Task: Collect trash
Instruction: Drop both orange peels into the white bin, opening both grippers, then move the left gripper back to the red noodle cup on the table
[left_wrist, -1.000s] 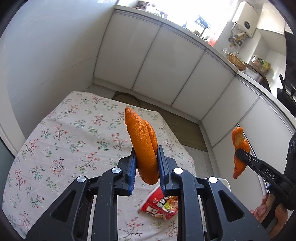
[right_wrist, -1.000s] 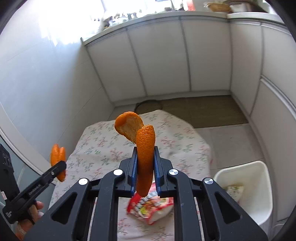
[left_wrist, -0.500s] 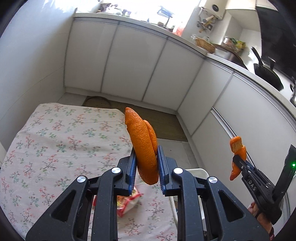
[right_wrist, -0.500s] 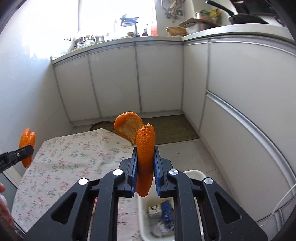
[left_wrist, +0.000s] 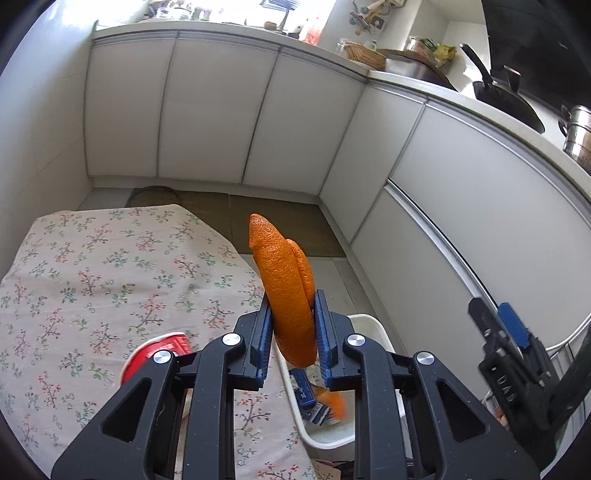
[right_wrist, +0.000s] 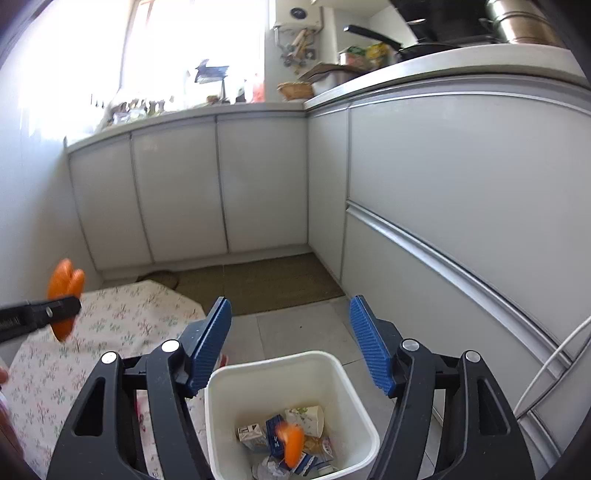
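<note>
- Falling into the white bin (right_wrist: 364, 439), a blurred piece of orange peel (right_wrist: 291, 443) is seen among cartons and a paper cup; half a second earlier it was clamped between the pads of the right gripper (right_wrist: 291, 347)
- That peel is judged as good as collected, so the right hand's share of this trip is taken as done
- The right gripper's jaws are opening, the blue pads are set well apart above the bin's near-left rim, and nothing is held between them
- A second orange peel (left_wrist: 286, 295) is pinched upright in the left gripper (left_wrist: 291, 345), whose jaws are nearly closed with both pads pressed on the rind
- That left gripper is held over the right edge of the floral tablecloth (left_wrist: 92, 280), with the bin just beyond and below it; compared with a second ago, more of the bin is brought under it
- A red snack packet (left_wrist: 159, 350) is left lying on the cloth at the near edge, mostly hidden behind the left gripper's frame, so more trash is judged to remain
</note>
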